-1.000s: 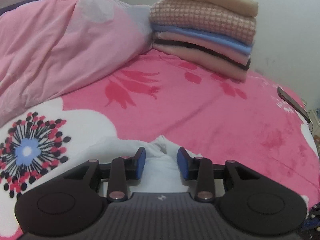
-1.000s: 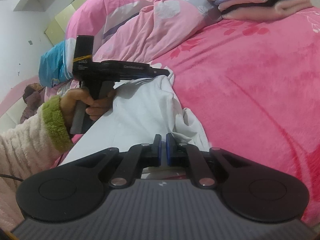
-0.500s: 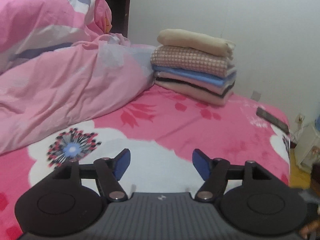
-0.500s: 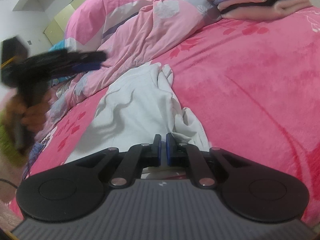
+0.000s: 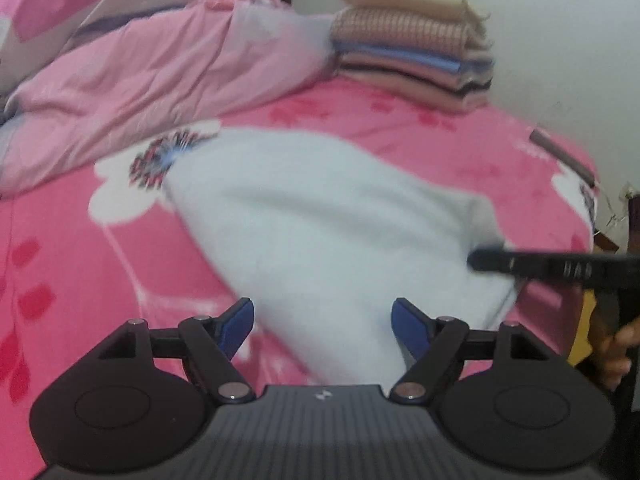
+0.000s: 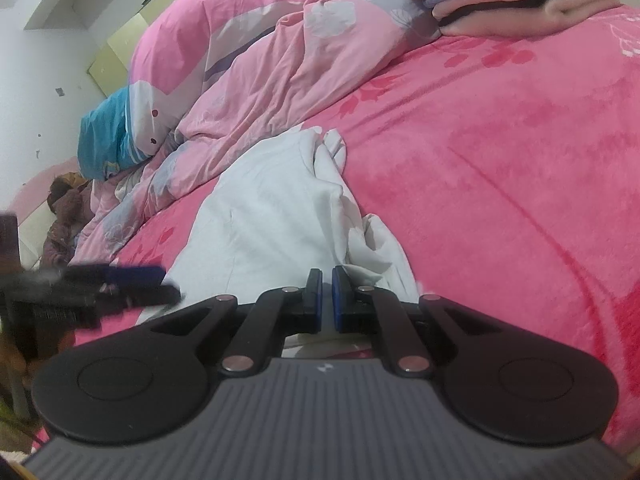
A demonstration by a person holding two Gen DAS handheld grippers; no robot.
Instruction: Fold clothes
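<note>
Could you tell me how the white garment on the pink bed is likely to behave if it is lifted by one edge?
The white cloth garment would probably droop: it lies in soft bunched wrinkles. It looks thin, so likely light. The plush pink floral blanket may drag on it slightly.

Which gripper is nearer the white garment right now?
Right. The right gripper is closed down at the white garment's near edge, seemingly pinching it. The left gripper is open, above its other edge, holding nothing.

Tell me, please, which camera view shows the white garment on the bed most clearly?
The right wrist view: the white garment is sharp there, its folds and bunched edge plain, with the right gripper shut on its near edge. The left wrist view shows it motion-blurred, a pale shape.
</note>
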